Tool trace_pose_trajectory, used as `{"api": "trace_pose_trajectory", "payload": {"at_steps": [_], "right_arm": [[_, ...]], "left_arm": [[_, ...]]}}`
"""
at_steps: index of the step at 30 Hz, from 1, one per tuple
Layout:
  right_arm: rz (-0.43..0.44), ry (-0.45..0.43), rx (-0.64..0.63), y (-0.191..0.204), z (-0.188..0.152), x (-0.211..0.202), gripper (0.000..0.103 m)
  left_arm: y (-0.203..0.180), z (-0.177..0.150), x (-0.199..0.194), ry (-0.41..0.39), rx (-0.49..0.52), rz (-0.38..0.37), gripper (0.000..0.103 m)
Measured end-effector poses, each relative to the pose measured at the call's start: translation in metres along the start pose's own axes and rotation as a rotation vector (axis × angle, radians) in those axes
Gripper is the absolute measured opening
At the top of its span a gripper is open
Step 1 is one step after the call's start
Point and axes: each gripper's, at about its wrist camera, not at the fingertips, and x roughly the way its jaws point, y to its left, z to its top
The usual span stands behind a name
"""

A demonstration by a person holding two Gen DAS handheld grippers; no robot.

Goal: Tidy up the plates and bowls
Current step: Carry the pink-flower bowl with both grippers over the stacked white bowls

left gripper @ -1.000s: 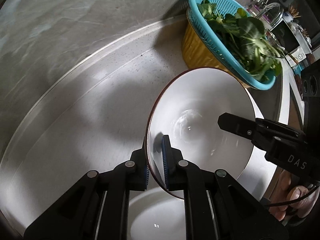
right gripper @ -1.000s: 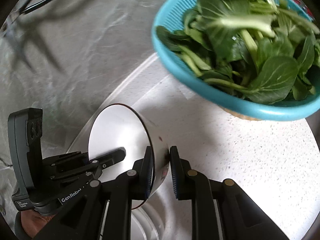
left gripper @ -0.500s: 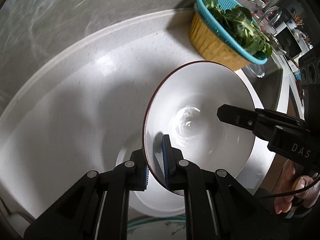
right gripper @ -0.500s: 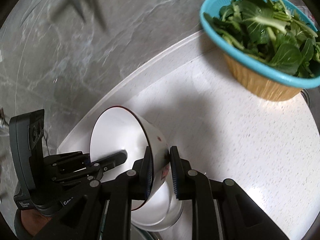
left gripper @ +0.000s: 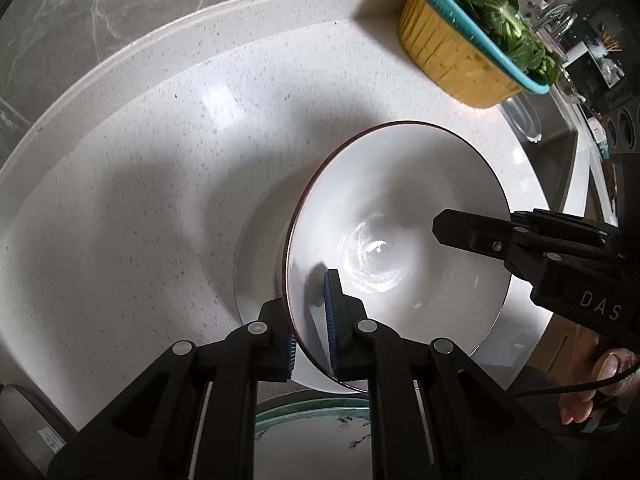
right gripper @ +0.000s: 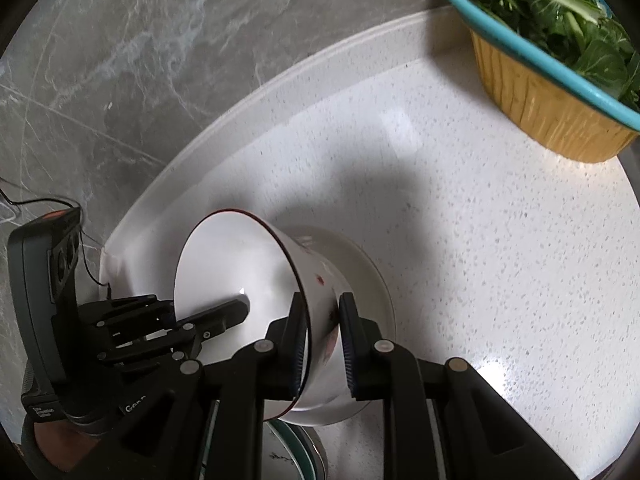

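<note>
A white bowl [left gripper: 400, 220] with a dark red rim hangs tilted above the counter, held from two sides. My left gripper [left gripper: 310, 308] is shut on its near rim, one pad inside and one outside. My right gripper [right gripper: 320, 312] is shut on the opposite wall of the bowl [right gripper: 232, 272], which has small red marks outside. Each gripper shows in the other view, with a finger inside the bowl: right gripper [left gripper: 480, 236], left gripper [right gripper: 216, 320]. Under the bowl lies a white plate [left gripper: 260, 264] [right gripper: 360, 272]. A green-rimmed plate [left gripper: 312, 432] [right gripper: 288, 452] sits nearer, partly hidden.
A blue colander of leafy greens [left gripper: 492, 12] [right gripper: 560, 20] rests in a yellow basin [left gripper: 448, 60] at the far right of the white speckled counter [left gripper: 140, 180]. A grey marble wall [left gripper: 100, 8] backs the counter. A sink [left gripper: 556, 156] lies beyond the basin.
Both grippers have carried the bowl across the counter, away from the colander. The white plate and then the green-rimmed plate have come into view beneath it.
</note>
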Motion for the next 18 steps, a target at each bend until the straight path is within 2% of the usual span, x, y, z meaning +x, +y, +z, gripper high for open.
{"api": "trace_pose_trajectory", "payload": {"at_steps": [18], "right_arm": [[-0.051, 0.035, -0.068, 0.003, -0.014, 0.002, 0.019]], "left_arm": [[-0.012, -0.015, 0.009, 0.014, 0.014, 0.019, 0.013]]}}
